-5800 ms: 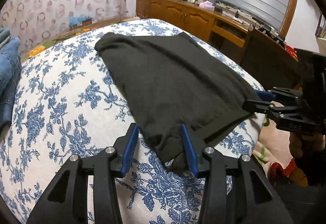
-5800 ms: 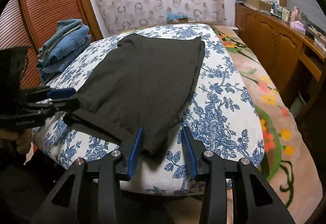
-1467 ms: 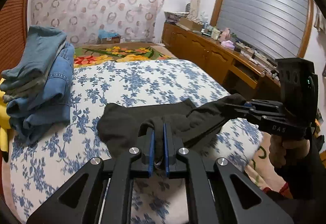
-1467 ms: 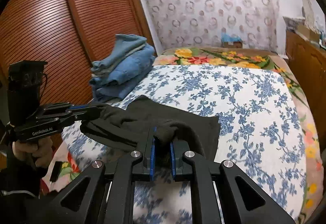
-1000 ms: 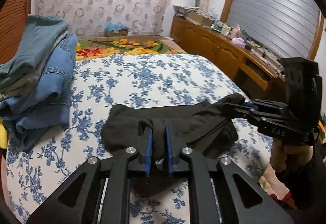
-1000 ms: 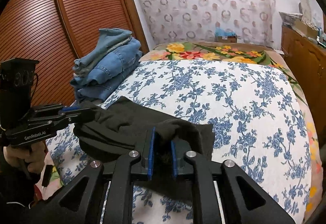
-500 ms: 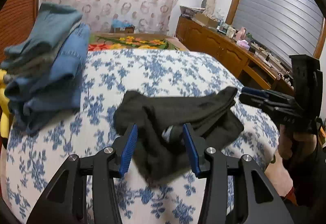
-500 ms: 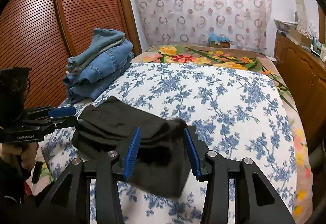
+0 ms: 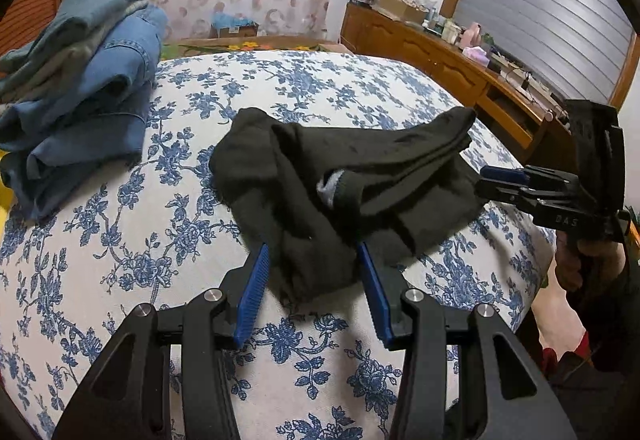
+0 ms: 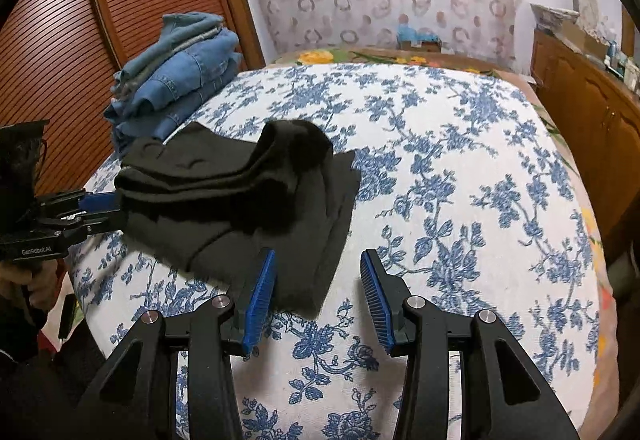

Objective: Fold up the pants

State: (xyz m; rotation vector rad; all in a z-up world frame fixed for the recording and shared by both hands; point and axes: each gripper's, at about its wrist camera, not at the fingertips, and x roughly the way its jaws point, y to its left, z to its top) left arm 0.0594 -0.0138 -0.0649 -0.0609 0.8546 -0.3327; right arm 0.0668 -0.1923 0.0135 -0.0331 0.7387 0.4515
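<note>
Black pants (image 9: pixel 340 191) lie in a lumpy folded bundle on the blue-flowered bed cover (image 9: pixel 120 260). The top layer is bunched and a grey inner patch shows. My left gripper (image 9: pixel 314 284) is open, and the bundle's near corner lies loose between its blue pads (image 9: pixel 254 280). In the right wrist view the pants (image 10: pixel 240 191) rest ahead and to the left. My right gripper (image 10: pixel 318 280) is open, with the bundle's near corner just inside its left pad (image 10: pixel 262 280). The right gripper (image 9: pixel 486 181) hovers at the bundle's right edge. The left gripper (image 10: pixel 98 207) reaches its left edge.
A stack of folded blue jeans (image 9: pixel 80 79) sits at the bed's far left corner, also visible as the jeans (image 10: pixel 180 71). A wooden dresser (image 9: pixel 460 67) runs along the right. Slatted wardrobe doors (image 10: pixel 120 19) stand behind the jeans. A person's hand (image 9: pixel 576 260) holds the right gripper beyond the bed edge.
Both grippers went from shut on the pants to open. The fabric dropped onto the bed. Both hands have sunk closer to the cover.
</note>
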